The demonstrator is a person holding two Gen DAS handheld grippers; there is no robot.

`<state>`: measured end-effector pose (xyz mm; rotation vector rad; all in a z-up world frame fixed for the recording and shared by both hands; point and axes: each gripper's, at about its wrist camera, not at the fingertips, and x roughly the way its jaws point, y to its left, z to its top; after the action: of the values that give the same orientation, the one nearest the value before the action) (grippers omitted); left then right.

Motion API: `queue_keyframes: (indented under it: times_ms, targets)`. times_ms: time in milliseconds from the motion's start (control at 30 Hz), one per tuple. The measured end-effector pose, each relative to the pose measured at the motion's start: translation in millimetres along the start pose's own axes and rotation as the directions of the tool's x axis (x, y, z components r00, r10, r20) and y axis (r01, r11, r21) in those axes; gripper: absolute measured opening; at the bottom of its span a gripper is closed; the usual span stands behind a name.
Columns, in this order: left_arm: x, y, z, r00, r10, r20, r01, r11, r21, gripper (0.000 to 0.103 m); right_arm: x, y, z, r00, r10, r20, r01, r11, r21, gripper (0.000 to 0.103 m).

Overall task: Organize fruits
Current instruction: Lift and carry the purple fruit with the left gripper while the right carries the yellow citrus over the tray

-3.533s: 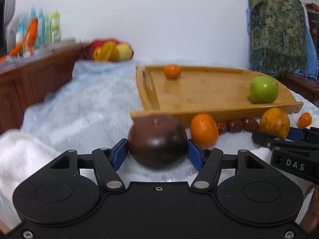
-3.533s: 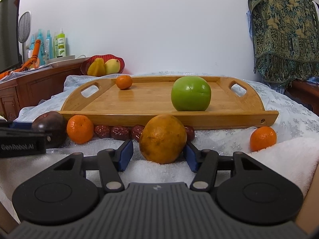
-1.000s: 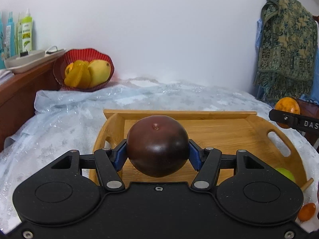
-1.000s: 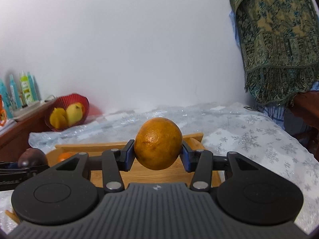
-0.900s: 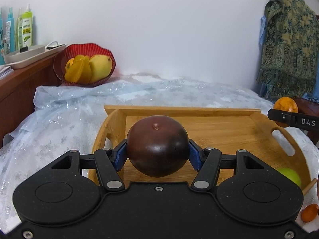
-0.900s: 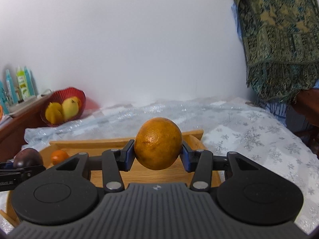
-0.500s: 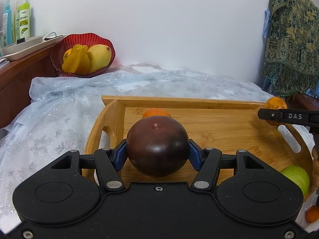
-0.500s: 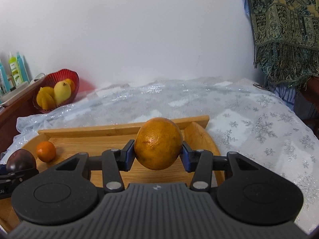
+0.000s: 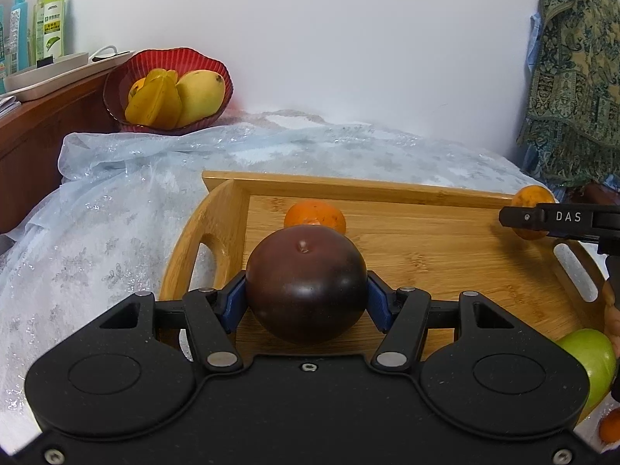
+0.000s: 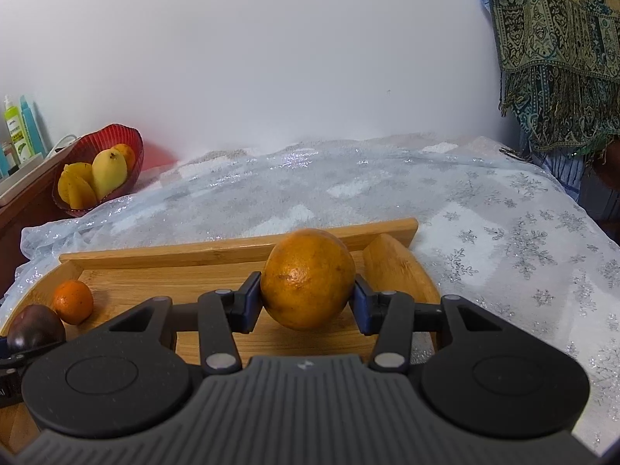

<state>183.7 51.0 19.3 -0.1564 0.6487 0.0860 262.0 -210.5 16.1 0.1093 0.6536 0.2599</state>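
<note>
I see a big shiny cloth (image 10: 387, 186) with silver snowflakes spread over the surface; I cannot tell what lies under it. On the cloth sits a flat wooden tray (image 9: 445, 248) with raised edges and cut-out handles, made of smooth pale bamboo.

My left gripper (image 9: 306, 304) has its jaws pinching a round, dark purple fruit (image 9: 306, 285), smooth and glossy, with a tiny stem on top. It hangs over the near left part of the tray. My right gripper (image 10: 308, 304) has its jaws pinching a bumpy orange (image 10: 308, 279), a bit egg-shaped with rough skin, over the far right part of the tray.

Far to the left, a wavy red bowl (image 9: 124, 73) holds smooth yellow fruits. A green apple (image 9: 593, 360) peeks out at the near right of the tray. A small tangerine (image 9: 314, 213) rests on the tray's wood, just beyond the purple fruit.
</note>
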Motion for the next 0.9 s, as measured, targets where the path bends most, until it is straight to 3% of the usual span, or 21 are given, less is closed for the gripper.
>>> queue_keyframes:
  times_ms: [467,900]
  targets:
    - [2.1,-4.2,1.6,0.999,0.017,-0.041,-0.016,0.999,0.034,0.059,5.4,1.8,-0.9,0.999,-0.01,-0.043,0.01,1.0,0.007,0.052]
    - [2.6,-0.7,4.6,0.998,0.007,-0.056,-0.007,1.0,0.007,0.061,1.5,3.0,0.0,0.999,0.002,-0.038,-0.001,1.0,0.022,0.056]
